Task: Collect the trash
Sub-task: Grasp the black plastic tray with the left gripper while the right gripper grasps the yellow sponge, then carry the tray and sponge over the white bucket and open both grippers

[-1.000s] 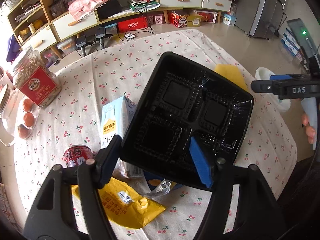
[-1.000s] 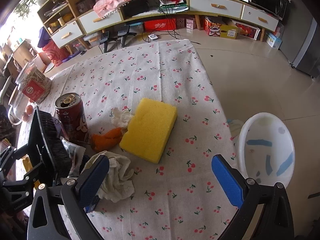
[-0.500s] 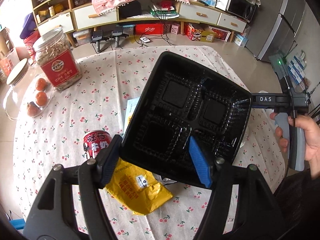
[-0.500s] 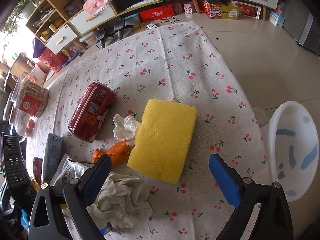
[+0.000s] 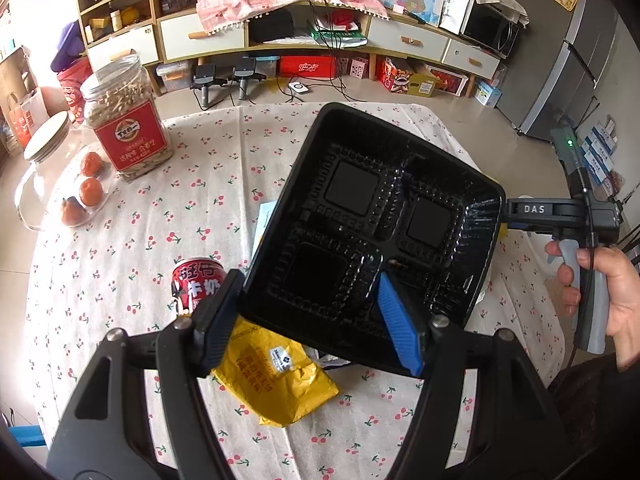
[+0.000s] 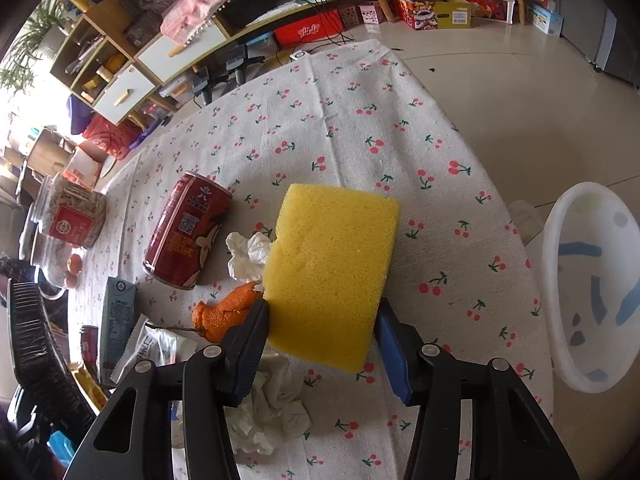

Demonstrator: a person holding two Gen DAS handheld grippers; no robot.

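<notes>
My left gripper (image 5: pixel 312 320) is shut on the near rim of a black plastic tray (image 5: pixel 372 224), holding it tilted above the table. Under it lie a yellow packet (image 5: pixel 276 380), a red can (image 5: pixel 196 284) and a milk carton (image 5: pixel 264 216). My right gripper (image 6: pixel 320 344) stands with its fingers on both sides of the near end of a yellow sponge (image 6: pixel 332 268), touching or nearly touching it. Beside the sponge lie a red can on its side (image 6: pixel 184 232), white tissue (image 6: pixel 248 252), orange peel (image 6: pixel 224 312) and crumpled paper (image 6: pixel 268 412).
A white bin (image 6: pixel 592 284) stands on the floor right of the table. A nut jar (image 5: pixel 128 120) and a glass dish with fruit (image 5: pixel 76 196) sit at the table's left. The other hand-held gripper (image 5: pixel 568 216) shows at the right.
My right gripper moved forward and narrowed around the sponge; the red can there went from upright to lying on its side. My left gripper kept the tray and shifted its view.
</notes>
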